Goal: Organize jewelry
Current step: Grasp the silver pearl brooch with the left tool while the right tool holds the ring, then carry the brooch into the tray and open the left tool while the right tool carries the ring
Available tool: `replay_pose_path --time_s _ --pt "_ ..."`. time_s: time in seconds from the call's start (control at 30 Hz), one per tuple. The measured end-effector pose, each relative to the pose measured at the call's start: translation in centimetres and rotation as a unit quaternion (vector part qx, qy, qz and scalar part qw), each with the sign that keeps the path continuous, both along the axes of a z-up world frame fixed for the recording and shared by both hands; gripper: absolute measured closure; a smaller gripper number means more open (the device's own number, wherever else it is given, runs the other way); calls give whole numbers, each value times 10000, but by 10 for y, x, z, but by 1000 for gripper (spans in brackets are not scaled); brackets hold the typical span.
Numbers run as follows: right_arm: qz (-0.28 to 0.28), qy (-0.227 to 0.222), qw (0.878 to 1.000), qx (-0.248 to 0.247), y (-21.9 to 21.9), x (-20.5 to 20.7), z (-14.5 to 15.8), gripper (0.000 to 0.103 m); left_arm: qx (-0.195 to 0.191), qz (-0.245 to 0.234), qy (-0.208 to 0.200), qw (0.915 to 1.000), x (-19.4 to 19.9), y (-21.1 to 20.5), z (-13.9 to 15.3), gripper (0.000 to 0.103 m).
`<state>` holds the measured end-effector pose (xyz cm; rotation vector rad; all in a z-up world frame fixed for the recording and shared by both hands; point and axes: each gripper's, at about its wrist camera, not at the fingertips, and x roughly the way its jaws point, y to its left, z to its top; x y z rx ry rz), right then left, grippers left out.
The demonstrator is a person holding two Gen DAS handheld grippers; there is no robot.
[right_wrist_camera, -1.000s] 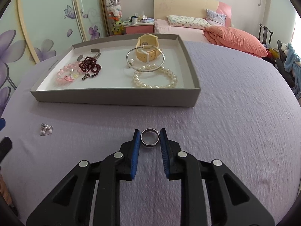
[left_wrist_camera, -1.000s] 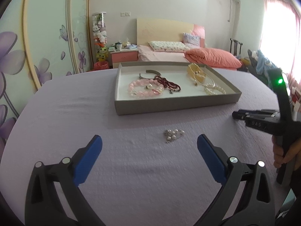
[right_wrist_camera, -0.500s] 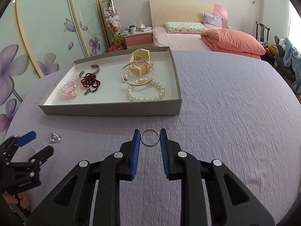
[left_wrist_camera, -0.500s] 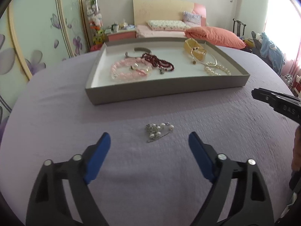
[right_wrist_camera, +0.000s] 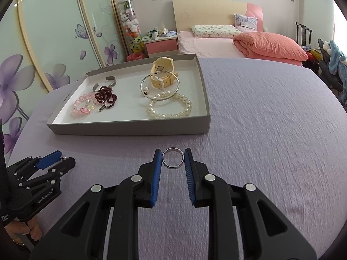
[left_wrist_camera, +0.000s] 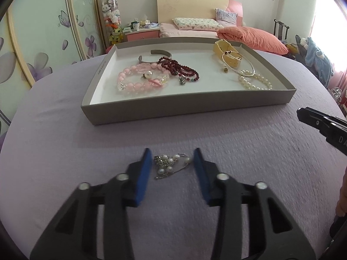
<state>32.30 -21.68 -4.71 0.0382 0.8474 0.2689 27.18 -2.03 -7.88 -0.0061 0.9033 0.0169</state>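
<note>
Since a moment ago the left gripper (left_wrist_camera: 171, 162) has come forward and down over the small silver brooch with white pearl beads (left_wrist_camera: 168, 165), and its blue-padded fingers, wide apart before, have narrowed until they bracket the piece on either side. They are not quite closed on it: the right pad looks to be touching an outer pearl while a sliver of cloth shows beside the left one. The right gripper (right_wrist_camera: 173, 160) has hardly changed; it holds the plain silver band ring (right_wrist_camera: 173, 158) pinched upright between its pads, lifted clear of the lilac textured bedspread (right_wrist_camera: 260, 130).

The brooch lies on the bedspread just in front of the shallow grey cardboard tray (left_wrist_camera: 186, 108), which already holds a pink bead bracelet (left_wrist_camera: 138, 81), a dark red bead string (left_wrist_camera: 179, 68), a white pearl bracelet (left_wrist_camera: 256, 82) and a cream-strapped watch (left_wrist_camera: 227, 53).

The brooch looks feather-light, but awkward: a loose cluster of round, slick pearls on thin metal with a fine pin or chain trailing below (I cannot tell which). I would judge the pearls liable to roll out of a squeeze, so the pads should close across the middle of the cluster, low against the cloth, and gently, as the thin wire could bend.
</note>
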Motion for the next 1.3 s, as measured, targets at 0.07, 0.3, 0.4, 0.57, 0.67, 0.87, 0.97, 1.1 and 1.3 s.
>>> replay_pose_path --time_s 0.07,0.3,0.4,0.57,0.67,0.87,0.97,1.1,1.3 --pt "3 13 10000 11 0 0 0 81 9 -42 -11 10000 0 -2 0 81" --pt "4 24 10000 57 2 1 0 81 -97 -166 -36 9998 -2 -3 1 92" --pt "15 -6 10000 70 2 0 2 81 -227 -209 -93 9995 -5 0 4 93" --pt "22 -72 9999 125 3 0 7 81 -313 -240 -368 9985 -8 6 20 93" --pt "47 -107 9998 168 4 0 10 81 -426 -217 -572 9972 -8 11 35 93" --pt "124 -181 9995 230 11 2 17 81 -568 -37 -1003 9933 7 25 66 93" --pt "162 -222 9993 255 15 4 21 81 -602 60 -1119 9919 20 29 76 93" --pt "176 -304 9990 291 19 7 25 81 -635 144 -1220 9904 41 32 80 93" --pt "238 -313 9989 272 23 11 22 81 -548 121 -1087 9925 72 23 69 93"
